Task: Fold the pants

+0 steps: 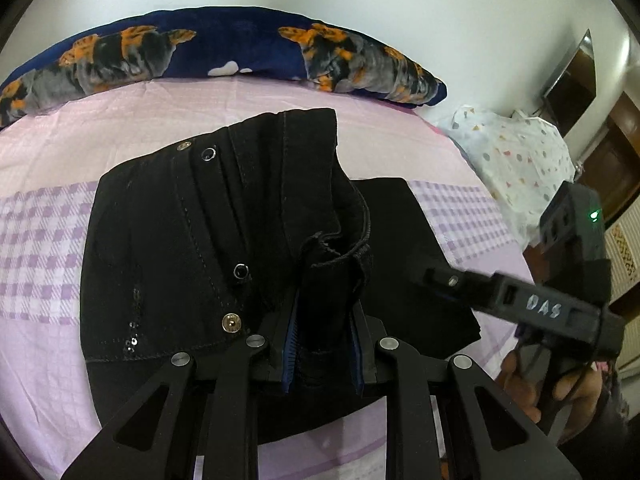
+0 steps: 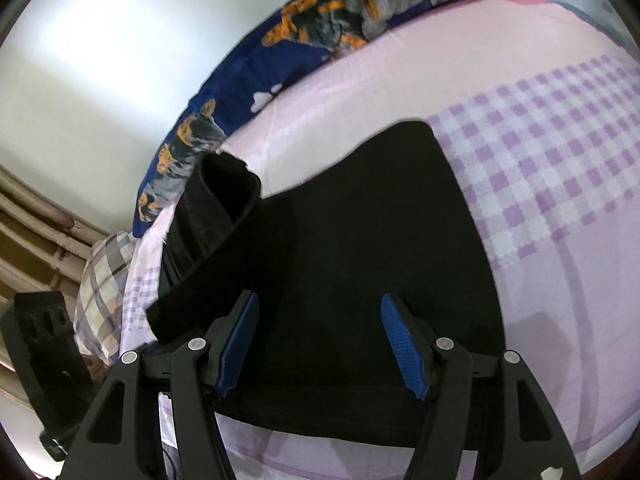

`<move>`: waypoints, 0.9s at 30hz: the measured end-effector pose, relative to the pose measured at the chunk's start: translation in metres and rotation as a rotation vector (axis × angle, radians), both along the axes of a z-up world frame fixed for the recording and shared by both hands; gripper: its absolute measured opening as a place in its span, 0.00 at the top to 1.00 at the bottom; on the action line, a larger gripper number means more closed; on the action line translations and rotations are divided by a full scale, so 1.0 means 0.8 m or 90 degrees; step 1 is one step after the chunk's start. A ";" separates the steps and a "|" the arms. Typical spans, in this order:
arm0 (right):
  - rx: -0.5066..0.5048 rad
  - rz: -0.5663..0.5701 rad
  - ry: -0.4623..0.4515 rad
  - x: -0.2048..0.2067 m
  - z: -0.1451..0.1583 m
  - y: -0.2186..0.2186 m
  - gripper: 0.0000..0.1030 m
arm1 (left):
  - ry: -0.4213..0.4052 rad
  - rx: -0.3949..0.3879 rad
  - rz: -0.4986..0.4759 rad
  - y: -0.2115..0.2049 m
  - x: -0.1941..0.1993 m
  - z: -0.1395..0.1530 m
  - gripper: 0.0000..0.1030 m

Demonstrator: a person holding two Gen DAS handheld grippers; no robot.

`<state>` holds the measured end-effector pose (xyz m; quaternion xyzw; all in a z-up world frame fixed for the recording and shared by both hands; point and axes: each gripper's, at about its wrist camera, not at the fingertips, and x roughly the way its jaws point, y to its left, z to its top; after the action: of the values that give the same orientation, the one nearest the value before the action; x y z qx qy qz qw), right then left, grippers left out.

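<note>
The left wrist view alone shows the pants point(image 1: 224, 240) front: rivets, stitching, and a bunched fold of waistband clamped between the closed pads of the left tool point(image 1: 324, 344). There the right tool point(image 1: 516, 300) enters from the right edge, a hand point(image 1: 552, 384) beneath it. The right wrist view shows that tool point(image 2: 320, 344) with jaws spread wide over flat black cloth, gripping nothing, and the raised fold at left. The pants lie mid-bed point(image 1: 60, 232) on a pink and lilac checked sheet. A blue blanket point(image 1: 224, 52) lines the far edge; a dotted white pillow point(image 1: 520, 160) sits at the right corner.
</note>
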<state>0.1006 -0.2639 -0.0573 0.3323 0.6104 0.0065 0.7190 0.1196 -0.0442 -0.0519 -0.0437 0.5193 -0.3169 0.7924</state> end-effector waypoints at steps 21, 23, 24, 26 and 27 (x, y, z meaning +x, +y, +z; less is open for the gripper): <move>-0.030 0.109 0.016 0.008 -0.010 0.018 0.31 | -0.027 -0.019 -0.017 0.007 -0.024 0.039 0.72; -0.054 0.134 0.013 0.010 -0.009 0.027 0.31 | -0.060 -0.023 -0.018 0.013 -0.030 0.053 0.70; -0.054 0.133 0.013 0.009 -0.009 0.026 0.31 | -0.078 -0.026 -0.018 0.019 -0.033 0.060 0.69; -0.036 0.124 0.011 0.010 -0.011 0.020 0.31 | -0.097 -0.031 -0.005 0.033 -0.034 0.068 0.68; -0.023 0.118 0.010 0.009 -0.012 0.016 0.31 | -0.106 -0.022 0.010 0.044 -0.032 0.069 0.67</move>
<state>0.1081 -0.2507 -0.0665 0.2618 0.6443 0.0592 0.7161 0.0940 -0.0089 0.0030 -0.0351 0.4461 -0.3217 0.8344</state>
